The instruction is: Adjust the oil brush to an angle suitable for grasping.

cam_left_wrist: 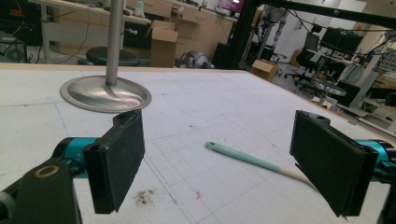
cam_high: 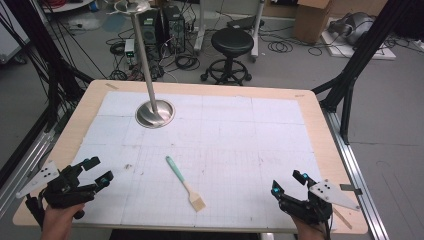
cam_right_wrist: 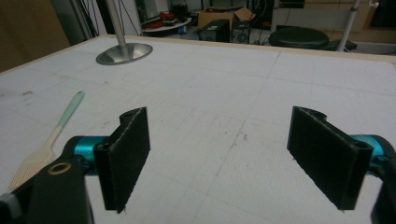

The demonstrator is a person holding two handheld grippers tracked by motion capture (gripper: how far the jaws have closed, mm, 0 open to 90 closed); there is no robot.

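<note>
Two hands low at the near table edge, left gripper and right gripper gaping empty, brush between.

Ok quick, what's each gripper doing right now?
Left gripper: open, holding nothing.
Right gripper: open, holding nothing.

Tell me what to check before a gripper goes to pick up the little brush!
1. Left gripper open, nothing between the jaws: ok.
2. Right gripper open, nothing between the jaws: ok.
3. Brush lying flat on the table, apart from both grippers: ok.
4. Mint green handle free to grab, nothing on it: ok.
5. Metal stand far from the brush, not in the way: ok.
6. Which gripper is closer to the brush: cannot tell.
</note>
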